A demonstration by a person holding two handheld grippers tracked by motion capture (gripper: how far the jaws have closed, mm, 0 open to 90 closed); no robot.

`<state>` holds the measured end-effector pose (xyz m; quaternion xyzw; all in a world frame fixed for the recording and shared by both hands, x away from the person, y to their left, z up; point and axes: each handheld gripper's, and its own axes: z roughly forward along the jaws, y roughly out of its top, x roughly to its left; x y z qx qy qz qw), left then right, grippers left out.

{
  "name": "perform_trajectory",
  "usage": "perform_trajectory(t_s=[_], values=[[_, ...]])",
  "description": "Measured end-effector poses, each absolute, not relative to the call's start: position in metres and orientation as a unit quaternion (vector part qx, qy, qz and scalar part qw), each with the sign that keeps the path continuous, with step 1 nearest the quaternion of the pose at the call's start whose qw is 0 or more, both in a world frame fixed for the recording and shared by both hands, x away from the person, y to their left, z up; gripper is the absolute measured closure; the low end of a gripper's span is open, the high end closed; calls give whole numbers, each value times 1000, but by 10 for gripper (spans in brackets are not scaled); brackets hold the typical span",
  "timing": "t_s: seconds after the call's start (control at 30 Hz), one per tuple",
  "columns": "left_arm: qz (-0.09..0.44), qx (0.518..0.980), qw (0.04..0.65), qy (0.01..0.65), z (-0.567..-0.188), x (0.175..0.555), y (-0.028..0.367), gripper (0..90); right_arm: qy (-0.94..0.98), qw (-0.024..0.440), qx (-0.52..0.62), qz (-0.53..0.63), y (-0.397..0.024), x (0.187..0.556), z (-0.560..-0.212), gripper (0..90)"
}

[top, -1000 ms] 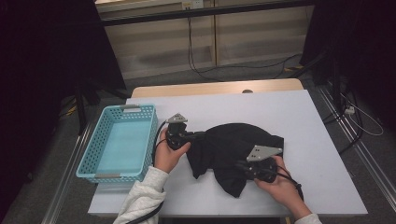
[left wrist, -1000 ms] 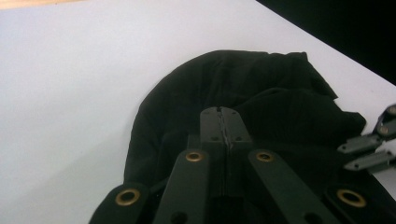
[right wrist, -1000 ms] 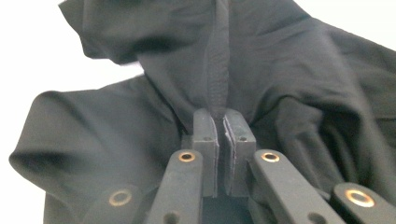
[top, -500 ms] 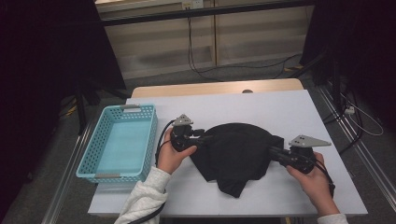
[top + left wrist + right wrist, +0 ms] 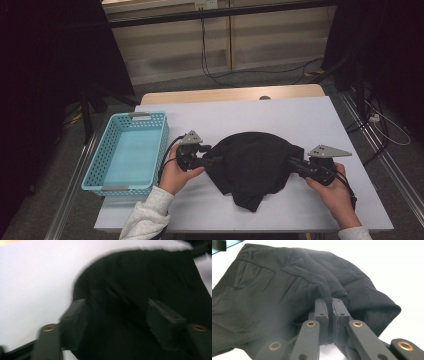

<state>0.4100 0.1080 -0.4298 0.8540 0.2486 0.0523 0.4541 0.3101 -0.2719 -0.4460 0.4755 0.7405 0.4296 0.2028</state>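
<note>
A black garment (image 5: 255, 165) lies spread on the white table (image 5: 300, 120) between my two grippers. My left gripper (image 5: 216, 161) sits at the cloth's left edge. Its jaws have just been opening and now stand apart in the left gripper view (image 5: 117, 315), with the black garment (image 5: 140, 277) under and between them but not pinched. My right gripper (image 5: 292, 162) is at the cloth's right edge. In the right gripper view it (image 5: 330, 302) is shut on a seamed hem of the black garment (image 5: 274, 285), which bunches into the jaws.
A light blue plastic basket (image 5: 165, 145) stands at the table's left side, close to my left hand. Bare white tabletop lies behind the garment and to its right. The table's front edge is just below both hands.
My right gripper has moved to the right with the hem in it, which drew the garment out wider. The left jaws have opened and let go of the cloth.
</note>
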Motion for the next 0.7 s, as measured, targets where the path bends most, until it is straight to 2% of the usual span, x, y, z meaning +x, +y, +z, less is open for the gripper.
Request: perform_trajectory(t_s=[0.07,0.27,0.37,0.7], values=[[51,867,443,223,-434,403,106,397,740,203,475,431,-272,310,-446,831],[44,868,440,224,-447,394,104,379,741,204,474,429,-271,308,-447,820],[59,875,430,214,-451,389,102,369,740,206,476,429,-272,307,-447,797],[47,897,396,191,-460,376,90,535,744,202,474,426,-269,309,-449,787]])
